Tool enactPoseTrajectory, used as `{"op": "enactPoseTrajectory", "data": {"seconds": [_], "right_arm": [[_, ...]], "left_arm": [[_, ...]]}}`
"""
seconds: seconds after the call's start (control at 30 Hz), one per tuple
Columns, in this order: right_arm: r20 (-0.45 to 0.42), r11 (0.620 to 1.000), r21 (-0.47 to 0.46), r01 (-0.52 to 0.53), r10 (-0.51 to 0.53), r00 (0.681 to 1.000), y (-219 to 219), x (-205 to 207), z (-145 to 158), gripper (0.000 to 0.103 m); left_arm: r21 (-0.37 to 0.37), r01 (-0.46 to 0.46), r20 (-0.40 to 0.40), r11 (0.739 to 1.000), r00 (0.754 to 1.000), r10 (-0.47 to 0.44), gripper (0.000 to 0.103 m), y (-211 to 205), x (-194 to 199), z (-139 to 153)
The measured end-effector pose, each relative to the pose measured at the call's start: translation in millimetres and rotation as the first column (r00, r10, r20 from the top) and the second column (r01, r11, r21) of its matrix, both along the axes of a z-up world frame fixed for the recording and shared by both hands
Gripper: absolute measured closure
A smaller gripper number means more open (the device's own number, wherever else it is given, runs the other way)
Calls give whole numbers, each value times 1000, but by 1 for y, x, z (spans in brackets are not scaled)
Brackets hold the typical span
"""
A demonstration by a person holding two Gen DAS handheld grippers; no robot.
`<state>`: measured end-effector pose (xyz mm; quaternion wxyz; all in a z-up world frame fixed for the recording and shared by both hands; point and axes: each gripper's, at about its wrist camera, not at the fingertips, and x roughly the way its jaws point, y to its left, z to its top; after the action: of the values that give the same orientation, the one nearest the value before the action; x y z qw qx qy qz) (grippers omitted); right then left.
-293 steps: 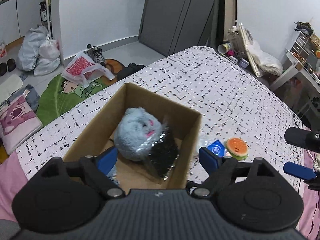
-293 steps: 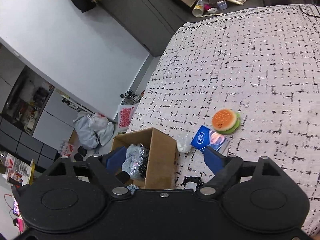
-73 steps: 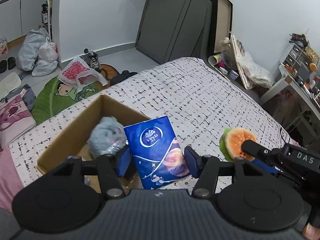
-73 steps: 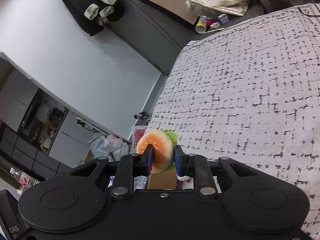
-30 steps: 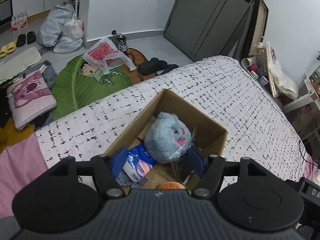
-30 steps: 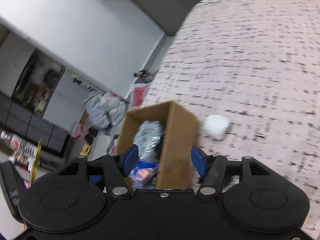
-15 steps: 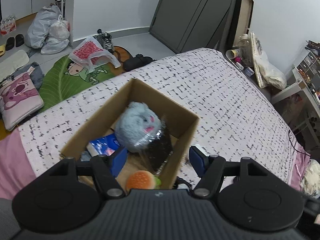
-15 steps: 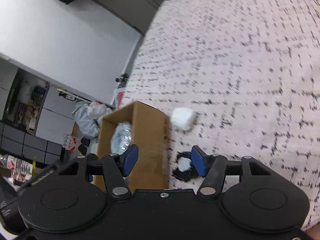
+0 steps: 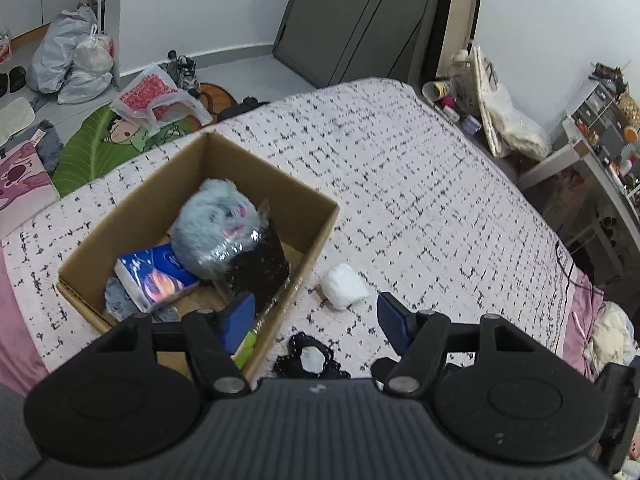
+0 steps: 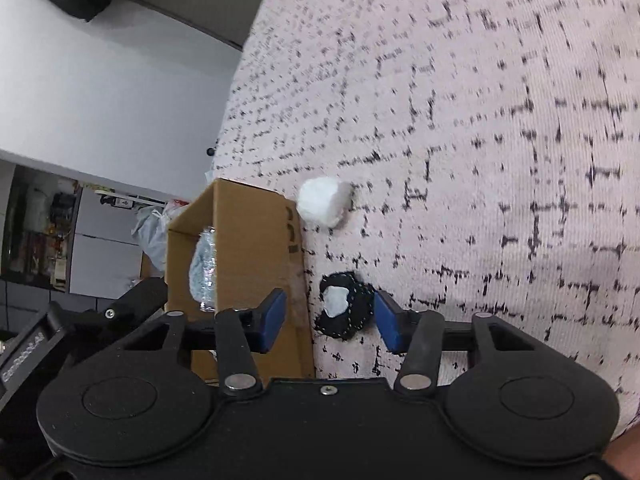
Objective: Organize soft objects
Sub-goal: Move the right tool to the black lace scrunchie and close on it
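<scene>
A cardboard box (image 9: 320, 236) stands on the bed and holds a grey plush in plastic (image 9: 216, 228), a blue tissue pack (image 9: 152, 276) and a black bagged item (image 9: 260, 268). A green sliver of the toy burger (image 9: 246, 346) peeks out behind my left fingers. Just right of the box lie a white soft lump (image 9: 344, 286) (image 10: 322, 202) and a small black piece with a white patch (image 9: 308, 360) (image 10: 344, 312). My left gripper (image 9: 316, 322) hangs over the box's right wall, jaws closing slightly, gripping nothing. My right gripper (image 10: 328, 320) straddles the black piece, jaws closing, pads not pressing it.
The bedspread (image 10: 500, 140) is pale with black dashes and stretches wide to the right. The box wall (image 10: 256, 248) stands close to my right gripper's left finger. Bags, shoes and a green mat (image 9: 92, 148) lie on the floor beyond the bed.
The tissue pack and burger, held earlier, now lie in the box. My left gripper slid right off the box. My right gripper sank onto the black piece and its jaws narrowed.
</scene>
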<state>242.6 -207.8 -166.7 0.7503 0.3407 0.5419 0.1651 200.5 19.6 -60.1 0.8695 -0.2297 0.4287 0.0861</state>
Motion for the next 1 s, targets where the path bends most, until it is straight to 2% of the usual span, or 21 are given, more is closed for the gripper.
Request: {"op": "enactPoseTrajectory", "data": {"seconds": [0.1, 0.23, 0.37, 0.73, 0.83, 0.97, 1.0], "right_arm": [[-11, 1000, 4, 3, -3, 1000, 1, 3, -7, 57], [-32, 1000, 2, -3, 3, 999, 4, 6, -18, 57], [-50, 1000, -2, -1, 1, 999, 7, 9, -30, 57], [-79, 1000, -10, -12, 11, 997, 21, 20, -55, 58], [-84, 1000, -6, -16, 16, 996, 24, 23, -58, 67], [-82, 1000, -13, -16, 15, 996, 26, 23, -58, 93], [-75, 1000, -17, -13, 11, 997, 25, 23, -57, 94]], "left_arm": [[-13, 25, 1, 1000, 1000, -25, 39, -6, 1, -2], [21, 58, -4, 998, 998, -58, 40, -11, 4, -6], [21, 58, -29, 998, 998, -57, 40, -7, 7, -14], [24, 70, -38, 997, 997, -69, 41, -4, 12, -23], [35, 78, -42, 996, 996, -77, 41, -4, 14, -25], [54, 94, -56, 994, 994, -91, 42, -7, 16, -29], [56, 100, -59, 993, 994, -96, 43, -7, 16, -30]]}}
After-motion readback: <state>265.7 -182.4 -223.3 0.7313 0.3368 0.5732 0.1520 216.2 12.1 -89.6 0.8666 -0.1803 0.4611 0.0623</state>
